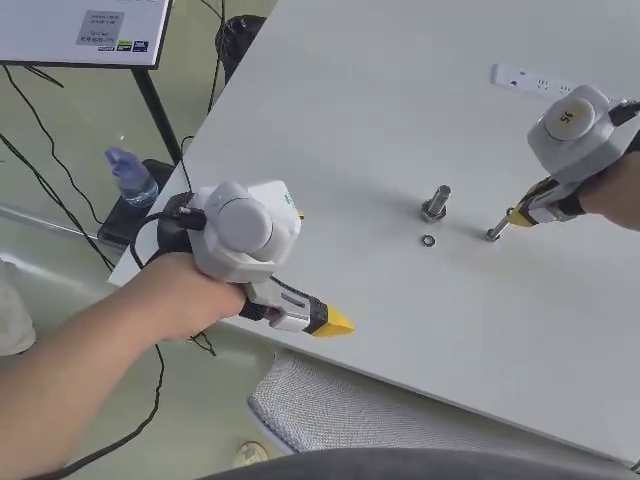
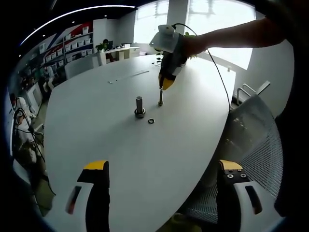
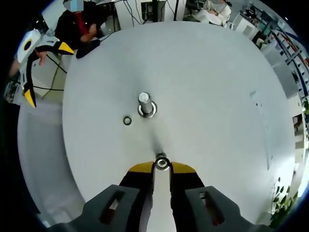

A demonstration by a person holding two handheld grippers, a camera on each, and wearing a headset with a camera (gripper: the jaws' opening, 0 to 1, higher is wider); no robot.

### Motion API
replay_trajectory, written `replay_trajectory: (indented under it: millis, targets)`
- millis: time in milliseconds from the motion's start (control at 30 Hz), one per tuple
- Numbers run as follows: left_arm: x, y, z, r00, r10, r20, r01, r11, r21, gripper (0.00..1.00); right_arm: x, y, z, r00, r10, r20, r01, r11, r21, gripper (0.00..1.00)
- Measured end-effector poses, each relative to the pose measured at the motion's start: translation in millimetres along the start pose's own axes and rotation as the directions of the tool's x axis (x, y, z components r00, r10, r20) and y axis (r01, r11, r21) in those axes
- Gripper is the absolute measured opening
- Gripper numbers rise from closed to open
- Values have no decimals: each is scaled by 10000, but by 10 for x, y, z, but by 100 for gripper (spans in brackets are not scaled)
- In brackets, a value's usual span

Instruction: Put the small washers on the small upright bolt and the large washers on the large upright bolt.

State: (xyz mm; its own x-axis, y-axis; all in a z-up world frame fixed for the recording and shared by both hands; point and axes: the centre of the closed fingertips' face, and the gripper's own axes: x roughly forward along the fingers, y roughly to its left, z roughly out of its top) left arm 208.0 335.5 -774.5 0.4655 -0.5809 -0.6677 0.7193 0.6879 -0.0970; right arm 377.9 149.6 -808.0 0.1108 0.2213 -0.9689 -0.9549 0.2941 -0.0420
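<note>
The white rounded counter (image 1: 380,90) is bare over nearly all its top, so there is free room on every side of the hardware, which stands toward the right, well in from each edge. The large upright steel bolt (image 1: 436,203) has a wider ring at its foot. A small loose metal washer (image 1: 428,240) lies flat just on its near side, apart from it. The small upright steel bolt (image 1: 494,233) stands near, to the right of both. The right tool (image 3: 161,166) comes in from the right with its yellow-tipped jaws drawn to a narrow slit at that bolt's top. Whether they pinch the bolt or a washer I cannot tell. The left tool (image 2: 161,166) hangs over the counter's near left edge, its jaws spread wide with nothing between them. A grey mesh chair (image 1: 330,400) sits just beyond that near edge. A white power strip (image 1: 530,80) lies at the far right of the counter. A clear water bottle with a blue top (image 1: 130,175) stands on the floor off the left edge. Writing is scarce: a round sticker on the right tool's body carries digits too small to read surely, and a white sign board (image 1: 80,30) at the far left has small labels, also illegible.
</note>
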Motion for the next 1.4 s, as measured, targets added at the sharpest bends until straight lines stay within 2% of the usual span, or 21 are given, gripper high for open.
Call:
replay_trajectory:
  millis: [267, 333, 600, 933, 1067, 1400]
  targets:
    - [1, 5, -21, 10000, -11, -62, 12, 10000, 17, 91, 40, -3, -26, 9999, 9, -128, -10, 10000, -36, 12]
    - [3, 3, -28, 10000, -16, -77, 16, 10000, 22, 91, 76, -43, -39, 9999, 16, -161, -17, 10000, -34, 12]
    - [22, -5, -61, 9999, -56, -138, 55, 10000, -37, 90, 128, -25, -42, 9999, 64, -129, -64, 10000, -11, 12]
    - [51, 41, -74, 9998, -129, -155, 127, 9999, -111, 90, 196, 7, -66, 9997, 87, -224, -90, 9999, -110, 12]
    - [48, 69, -20, 9999, -160, -34, 159, 9997, -168, 89, 242, 8, -74, 9995, 130, -299, -134, 9998, -161, 12]
    - [67, 101, -20, 9997, -216, -132, 214, 9997, -148, 88, 391, 27, -95, 9985, 253, -493, -266, 9993, -264, 12]
